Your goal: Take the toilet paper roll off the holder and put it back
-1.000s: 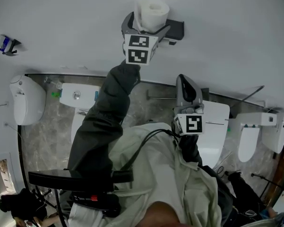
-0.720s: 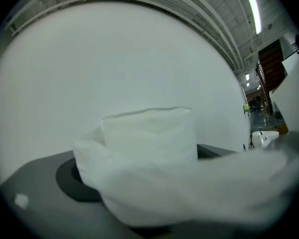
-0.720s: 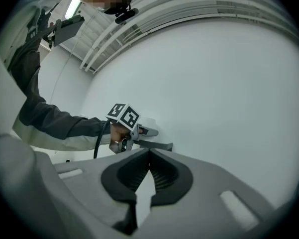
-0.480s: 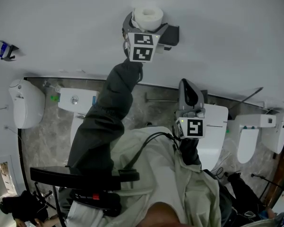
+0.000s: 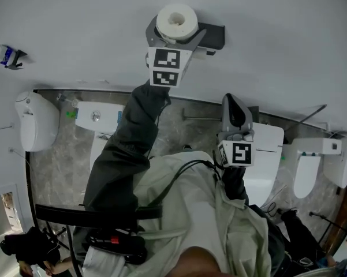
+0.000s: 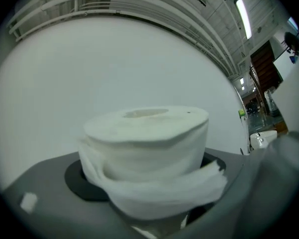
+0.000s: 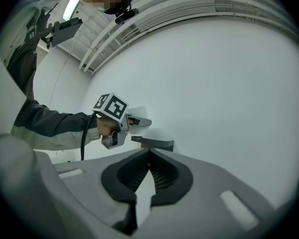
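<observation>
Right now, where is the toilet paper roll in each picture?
Head view: the toilet paper roll is at the top middle, just left of the dark holder.
Left gripper view: the roll fills the middle, very close.
Right gripper view: the roll is small and faint, left of centre, just above the holder.
Shared landmark: the plain white wall behind it in all three.

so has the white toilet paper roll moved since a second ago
yes, slightly: in the head view the white toilet paper roll sits further left of the dark wall holder than before
</observation>
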`<move>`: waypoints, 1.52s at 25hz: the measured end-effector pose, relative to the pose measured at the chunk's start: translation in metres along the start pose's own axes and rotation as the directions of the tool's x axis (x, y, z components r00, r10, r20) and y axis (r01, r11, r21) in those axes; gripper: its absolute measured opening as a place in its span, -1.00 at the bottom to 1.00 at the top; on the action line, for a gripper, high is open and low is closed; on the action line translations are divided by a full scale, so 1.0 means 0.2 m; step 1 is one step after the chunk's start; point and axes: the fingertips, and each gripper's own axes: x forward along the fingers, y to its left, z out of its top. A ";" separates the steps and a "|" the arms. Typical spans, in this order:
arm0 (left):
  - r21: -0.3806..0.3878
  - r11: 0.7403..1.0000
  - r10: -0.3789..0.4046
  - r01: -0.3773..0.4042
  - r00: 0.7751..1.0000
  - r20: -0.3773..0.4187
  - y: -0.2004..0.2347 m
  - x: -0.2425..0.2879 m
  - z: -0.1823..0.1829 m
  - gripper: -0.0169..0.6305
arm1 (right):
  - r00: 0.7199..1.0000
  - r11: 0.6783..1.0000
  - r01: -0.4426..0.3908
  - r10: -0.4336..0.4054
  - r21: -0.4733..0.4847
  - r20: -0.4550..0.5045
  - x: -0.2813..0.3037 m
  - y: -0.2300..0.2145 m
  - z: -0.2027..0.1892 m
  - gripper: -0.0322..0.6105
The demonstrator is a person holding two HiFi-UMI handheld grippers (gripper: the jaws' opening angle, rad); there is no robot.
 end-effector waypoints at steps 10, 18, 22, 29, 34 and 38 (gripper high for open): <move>-0.034 0.999 -0.015 0.017 0.999 0.046 0.07 -0.65 0.10 0.57 | 0.996 0.996 -0.086 0.086 0.005 -0.013 0.02 0.35 0.01 -0.90; -0.054 0.999 0.007 -0.006 1.000 0.022 0.16 -1.17 0.03 0.57 | 0.991 0.993 -0.122 0.122 -0.005 -0.047 0.00 0.72 0.01 -0.90; -0.084 0.996 -0.032 0.033 0.999 0.005 0.15 -1.34 0.00 0.57 | 0.992 0.993 -0.116 0.115 -0.017 -0.044 0.00 0.87 0.04 -0.90; -0.142 0.987 -0.077 0.072 0.997 -0.028 0.17 -1.46 -0.12 0.57 | 0.995 0.996 -0.081 0.078 -0.041 -0.060 -0.07 0.98 0.05 -0.90; -0.186 0.978 -0.094 0.093 0.996 0.001 0.18 -1.46 -0.14 0.57 | 0.997 0.999 -0.026 0.022 -0.045 -0.074 -0.13 0.96 0.04 -0.90; -0.200 0.974 -0.107 0.105 0.994 -0.001 0.15 -1.42 -0.17 0.57 | 0.996 0.999 0.005 -0.008 -0.038 -0.084 -0.17 0.91 0.02 -0.90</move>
